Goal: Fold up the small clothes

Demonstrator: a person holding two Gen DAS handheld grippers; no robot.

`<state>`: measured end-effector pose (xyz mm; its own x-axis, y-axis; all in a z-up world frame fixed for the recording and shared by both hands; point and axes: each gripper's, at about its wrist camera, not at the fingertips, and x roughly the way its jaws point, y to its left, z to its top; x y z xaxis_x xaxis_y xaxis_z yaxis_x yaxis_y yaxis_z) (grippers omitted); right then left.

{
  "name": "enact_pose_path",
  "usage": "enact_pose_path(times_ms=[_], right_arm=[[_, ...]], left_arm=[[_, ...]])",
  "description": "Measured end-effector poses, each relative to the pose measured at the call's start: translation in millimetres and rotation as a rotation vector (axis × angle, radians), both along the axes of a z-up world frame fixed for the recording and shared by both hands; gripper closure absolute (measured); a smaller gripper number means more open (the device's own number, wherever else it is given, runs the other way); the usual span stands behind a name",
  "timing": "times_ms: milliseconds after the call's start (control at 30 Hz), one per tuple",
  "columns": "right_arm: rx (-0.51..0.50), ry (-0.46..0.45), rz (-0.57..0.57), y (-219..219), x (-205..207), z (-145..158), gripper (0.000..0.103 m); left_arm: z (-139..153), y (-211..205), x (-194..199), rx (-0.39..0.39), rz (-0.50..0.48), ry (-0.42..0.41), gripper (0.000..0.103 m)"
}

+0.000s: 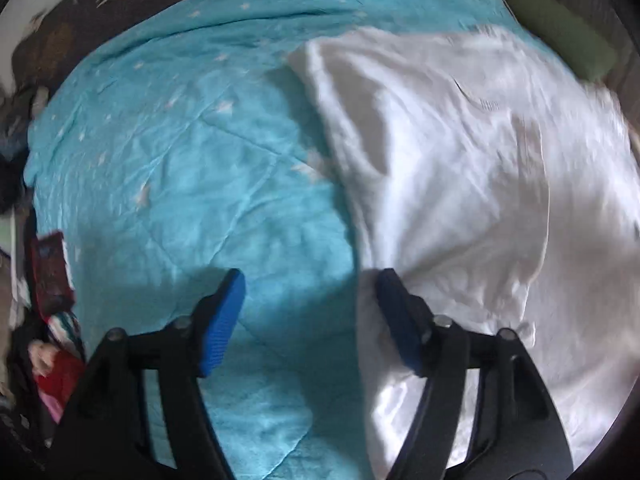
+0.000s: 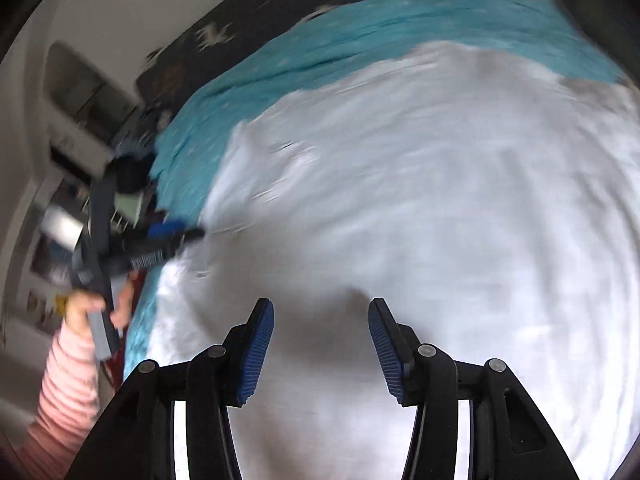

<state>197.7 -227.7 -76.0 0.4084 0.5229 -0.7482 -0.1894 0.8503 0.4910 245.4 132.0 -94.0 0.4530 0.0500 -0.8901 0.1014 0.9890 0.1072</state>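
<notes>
White cotton garment spread on a turquoise star-print quilt covering the bed, both grippers released above it.

Seen from the left wrist: left gripper with blue pads wide apart and nothing between them, poised over the garment's left edge where white cloth meets quilt. Seen from the right wrist: right gripper likewise released, pads apart, hovering over the middle of the creased garment, empty. At far left in that view, a hand in a pink striped sleeve gripping the left gripper's handle. Blurred by motion.
</notes>
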Motion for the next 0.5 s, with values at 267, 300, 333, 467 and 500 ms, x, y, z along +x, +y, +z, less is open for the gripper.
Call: enact_pose_path(times_ms=[267, 300, 333, 467, 500], right_arm=[[0.051, 0.038, -0.438, -162, 20, -11, 0.052], [0.066, 0.061, -0.464, -173, 26, -18, 0.052], [0.101, 0.086, -0.480, -179, 32, -25, 0.051], [0.278, 0.144, -0.559, -186, 48, -51, 0.042], [0.323, 0.144, -0.591, -187, 52, -56, 0.041]], left_arm=[[80, -58, 8, -0.091, -0.038, -0.121, 0.036], [85, -74, 12, -0.105, -0.067, -0.120, 0.036], [86, -92, 16, -0.124, -0.098, -0.111, 0.036], [70, -160, 39, -0.140, -0.202, -0.060, 0.035], [61, -169, 46, -0.134, -0.207, -0.050, 0.035]])
